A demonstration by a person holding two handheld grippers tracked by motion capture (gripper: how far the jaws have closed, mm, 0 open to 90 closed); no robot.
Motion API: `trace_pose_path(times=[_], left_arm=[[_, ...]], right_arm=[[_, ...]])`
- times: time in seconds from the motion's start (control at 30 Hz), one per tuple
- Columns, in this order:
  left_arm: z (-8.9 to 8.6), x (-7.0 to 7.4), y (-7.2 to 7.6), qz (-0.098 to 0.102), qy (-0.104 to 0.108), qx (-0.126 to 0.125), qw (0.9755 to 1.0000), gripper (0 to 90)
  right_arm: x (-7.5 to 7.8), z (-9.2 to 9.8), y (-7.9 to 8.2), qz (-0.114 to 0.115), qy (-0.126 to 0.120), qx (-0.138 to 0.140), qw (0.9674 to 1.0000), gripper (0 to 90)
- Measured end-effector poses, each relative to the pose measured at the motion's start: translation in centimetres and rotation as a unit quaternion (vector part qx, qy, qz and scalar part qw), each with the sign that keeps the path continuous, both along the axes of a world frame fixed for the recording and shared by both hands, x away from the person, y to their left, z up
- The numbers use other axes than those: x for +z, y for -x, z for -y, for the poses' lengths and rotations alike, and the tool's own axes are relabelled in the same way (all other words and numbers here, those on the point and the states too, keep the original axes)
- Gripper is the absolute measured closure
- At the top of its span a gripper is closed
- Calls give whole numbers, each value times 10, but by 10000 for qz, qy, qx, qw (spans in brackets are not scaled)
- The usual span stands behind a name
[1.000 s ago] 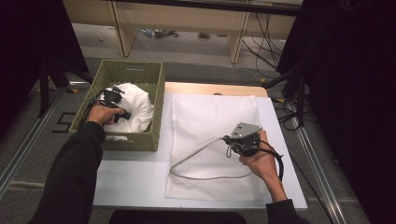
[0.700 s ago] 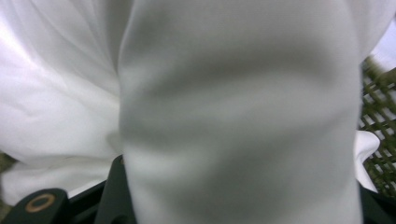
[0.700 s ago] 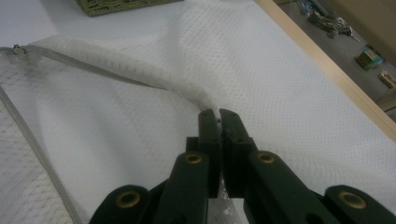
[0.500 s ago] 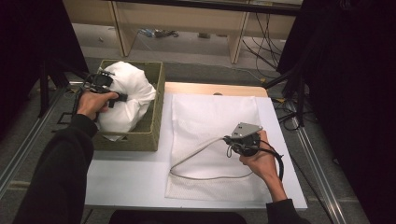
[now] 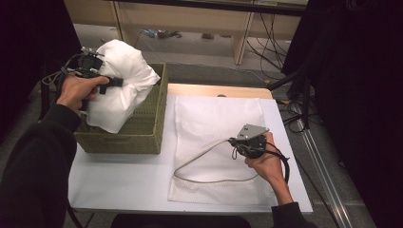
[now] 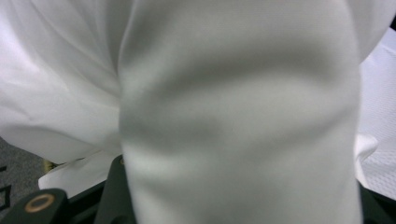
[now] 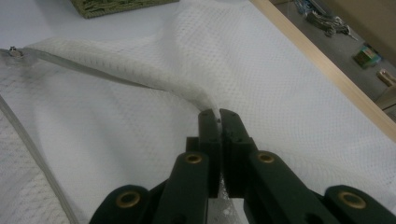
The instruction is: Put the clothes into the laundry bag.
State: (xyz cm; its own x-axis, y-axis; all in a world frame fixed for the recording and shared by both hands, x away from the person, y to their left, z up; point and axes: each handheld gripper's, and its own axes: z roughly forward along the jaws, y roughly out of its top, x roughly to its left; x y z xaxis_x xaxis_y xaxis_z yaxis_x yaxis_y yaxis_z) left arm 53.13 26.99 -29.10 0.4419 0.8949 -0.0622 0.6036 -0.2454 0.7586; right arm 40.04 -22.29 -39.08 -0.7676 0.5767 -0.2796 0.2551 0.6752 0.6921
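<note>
1. At ten o'clock in the high view, the left gripper [image 5: 113,82] pinches a white cloth [image 5: 119,85], raised over the woven basket [image 5: 142,135]; the forearm reaches up from seven o'clock.
2. At four o'clock, the right gripper [image 7: 218,116] is pressed together on the mesh bag [image 5: 214,118], lifting its top layer off the desk [image 5: 119,180].

- Right gripper [image 7: 218,116]: the two black jaws stand closed on a raised fold of the white mesh bag [image 7: 289,93].
- Bag zipper edge [image 7: 84,70] runs left from the fold.
- Wooden table edge [image 7: 327,70] lies at right.
- Woven basket [image 7: 121,5] sits at far left.
</note>
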Motion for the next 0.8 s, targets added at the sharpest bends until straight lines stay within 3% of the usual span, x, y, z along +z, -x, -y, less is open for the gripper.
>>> trace_pose_path(times=[0.2, 0.27, 0.3, 0.33, 0.4, 0.47, 0.63, 0.7, 0.73, 0.8], left_arm=[[2, 19, 14, 160, 126, -219, 9996, 520], [6, 26, 20, 222, 173, -311, 9991, 520], [10, 33, 26, 255, 224, -405, 9986, 520], [13, 36, 29, 255, 281, -463, 9982, 520], [15, 40, 33, 251, 359, -560, 9975, 520], [23, 47, 46, 292, 613, -787, 9946, 520], [33, 55, 63, 361, 702, -1057, 9913, 520], [41, 60, 77, 445, 656, -1290, 9885, 520], [41, 60, 77, 445, 656, -1290, 9885, 520], [48, 62, 89, 505, 747, -1435, 9855, 520]], right_arm=[[-1, 0, 0, 2, 20, -3, 10000, 893], [0, 0, -2, 135, 82, 57, 9999, 893], [-1, -1, 0, 2, 28, -19, 10000, 893], [-1, -1, -2, 65, 69, 74, 9999, 893], [-1, -1, -1, -3, 19, -13, 10000, 894], [-1, 1, -2, 57, 54, 40, 10000, 894], [-1, 2, -3, 67, 54, 25, 10000, 893], [-1, 1, -1, 1, 26, -57, 10000, 894], [-1, 1, -1, 1, 26, -57, 10000, 894], [-2, 1, -1, 23, 47, -73, 10000, 894]])
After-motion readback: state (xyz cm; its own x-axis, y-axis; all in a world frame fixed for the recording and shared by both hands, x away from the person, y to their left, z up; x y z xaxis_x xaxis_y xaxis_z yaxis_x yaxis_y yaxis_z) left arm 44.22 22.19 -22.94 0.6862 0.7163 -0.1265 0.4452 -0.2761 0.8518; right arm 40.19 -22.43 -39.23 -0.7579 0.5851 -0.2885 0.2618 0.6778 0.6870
